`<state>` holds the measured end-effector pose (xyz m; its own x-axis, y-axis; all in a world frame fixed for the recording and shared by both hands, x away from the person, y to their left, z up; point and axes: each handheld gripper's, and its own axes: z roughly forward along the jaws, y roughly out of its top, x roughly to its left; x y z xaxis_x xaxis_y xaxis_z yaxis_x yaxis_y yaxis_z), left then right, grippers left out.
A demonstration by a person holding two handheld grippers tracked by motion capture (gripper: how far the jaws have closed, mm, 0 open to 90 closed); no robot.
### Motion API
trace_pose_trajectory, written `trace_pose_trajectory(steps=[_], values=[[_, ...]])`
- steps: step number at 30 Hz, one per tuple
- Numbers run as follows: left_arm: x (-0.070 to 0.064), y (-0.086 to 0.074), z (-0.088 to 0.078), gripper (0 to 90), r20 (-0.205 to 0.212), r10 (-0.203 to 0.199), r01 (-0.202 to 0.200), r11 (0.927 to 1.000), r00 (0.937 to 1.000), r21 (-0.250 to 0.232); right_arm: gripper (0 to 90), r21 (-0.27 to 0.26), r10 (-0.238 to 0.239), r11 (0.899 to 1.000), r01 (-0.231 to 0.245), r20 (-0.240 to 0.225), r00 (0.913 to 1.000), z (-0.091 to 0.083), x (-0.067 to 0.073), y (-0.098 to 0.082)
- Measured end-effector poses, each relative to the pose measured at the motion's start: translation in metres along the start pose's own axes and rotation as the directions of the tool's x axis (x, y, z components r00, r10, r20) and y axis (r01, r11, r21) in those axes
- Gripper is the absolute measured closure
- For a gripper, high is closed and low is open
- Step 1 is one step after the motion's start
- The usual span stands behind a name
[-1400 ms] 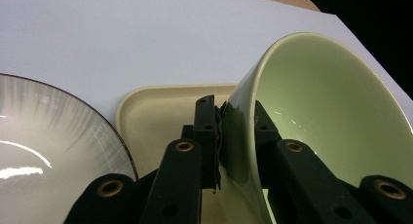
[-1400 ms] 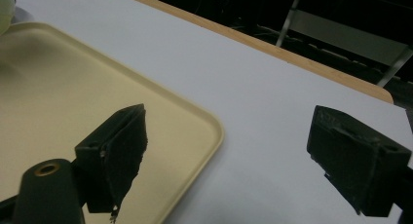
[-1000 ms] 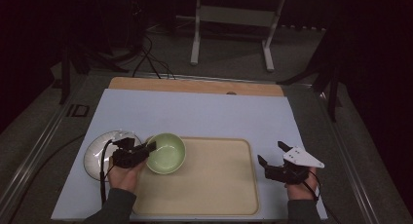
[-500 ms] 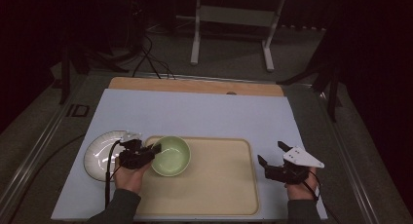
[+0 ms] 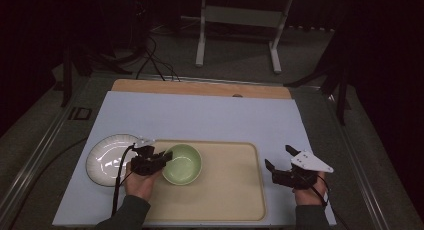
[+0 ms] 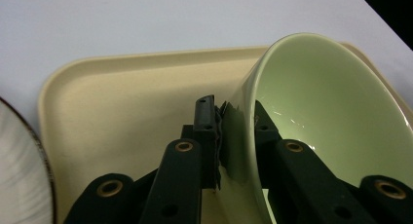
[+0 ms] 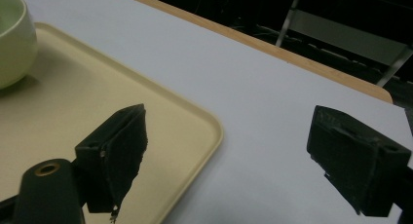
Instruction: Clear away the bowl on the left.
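left gripper (image 5: 161, 158) clamps bowl (image 5: 182, 163) rim, one jaw inside, one outside | bowl on tray (image 5: 235, 190), left end | likely step: setting bowl down, so lower level, then release | right gripper (image 5: 280, 165) spread, empty, beside tray | plate (image 5: 102, 157) close left, could obstruct

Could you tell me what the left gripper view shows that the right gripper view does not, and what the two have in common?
The left gripper view alone shows how the bowl is held: the left gripper is shut on its wall, one black part outside and one inside the rim, and the edge of a white plate sits at the frame's left. The right gripper view alone shows the right gripper open and holding nothing, above the tray's corner and the white tabletop, with the table's wooden far edge. Both share the green bowl and the beige tray under it.
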<state>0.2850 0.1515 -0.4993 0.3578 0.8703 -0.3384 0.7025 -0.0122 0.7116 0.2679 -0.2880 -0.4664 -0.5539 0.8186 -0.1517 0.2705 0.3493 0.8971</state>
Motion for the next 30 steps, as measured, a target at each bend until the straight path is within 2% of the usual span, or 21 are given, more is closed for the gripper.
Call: trace_pose_trajectory(steps=[10,12,19,21,24,30], values=[[-0.008,-0.006,0.012,80.3,0.02,0.012,-0.013,0.9994,0.9997,0.031,14.2,0.0,0.0,1.0,0.0,0.0,1.0,0.0,0.0,0.0],[-0.008,-0.007,0.013,80.4,0.027,0.004,-0.005,0.9995,0.9996,0.031,14.2,0.0,0.0,1.0,0.0,0.0,1.0,0.0,0.0,0.0],[-0.008,-0.009,0.019,81.7,-0.021,0.039,-0.038,0.9986,0.999,0.036,14.2,0.0,-0.001,1.0,0.001,-0.001,1.0,0.0,0.0,0.0],[-0.006,-0.009,0.019,81.7,-0.029,0.035,-0.034,0.9989,0.999,0.033,14.2,0.001,-0.002,1.0,0.002,0.0,1.0,0.0,0.0,0.0],[-0.006,-0.008,0.018,76.6,-0.03,0.042,-0.041,0.9988,0.9987,0.026,14.2,0.0,-0.001,1.0,0.001,0.0,1.0,0.0,0.0,0.0],[-0.002,-0.004,0.01,64.0,0.002,0.03,-0.03,0.9996,0.9996,0.003,14.2,-0.001,-0.001,1.0,0.001,0.0,1.0,-0.001,0.0,0.0]])
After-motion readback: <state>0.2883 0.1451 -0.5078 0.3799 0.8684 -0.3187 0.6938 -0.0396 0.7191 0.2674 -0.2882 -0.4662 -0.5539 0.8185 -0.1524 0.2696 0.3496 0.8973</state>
